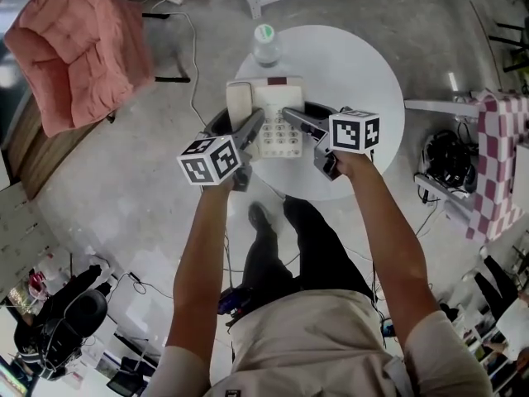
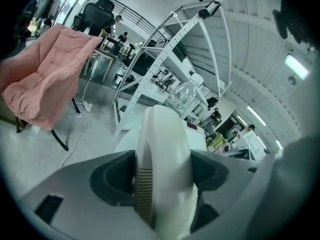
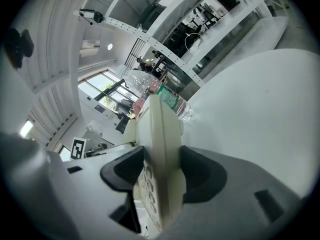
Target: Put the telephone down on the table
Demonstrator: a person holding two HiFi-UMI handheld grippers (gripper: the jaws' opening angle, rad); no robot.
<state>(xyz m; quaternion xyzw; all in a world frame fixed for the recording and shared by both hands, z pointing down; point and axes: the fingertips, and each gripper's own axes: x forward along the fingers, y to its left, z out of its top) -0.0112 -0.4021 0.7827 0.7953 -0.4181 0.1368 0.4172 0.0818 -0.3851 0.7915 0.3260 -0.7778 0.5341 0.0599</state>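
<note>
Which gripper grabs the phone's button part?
The right gripper: its jaws clamp the telephone by its keypad, while the left gripper clamps the handset.

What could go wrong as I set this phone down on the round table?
The bottle stands just beyond the telephone; pushing forward could knock it over. The left gripper seems to clamp the handset alone, so it may lift off its cradle. The right gripper pinches only a thin edge of the telephone, which could tilt or slip.
</note>
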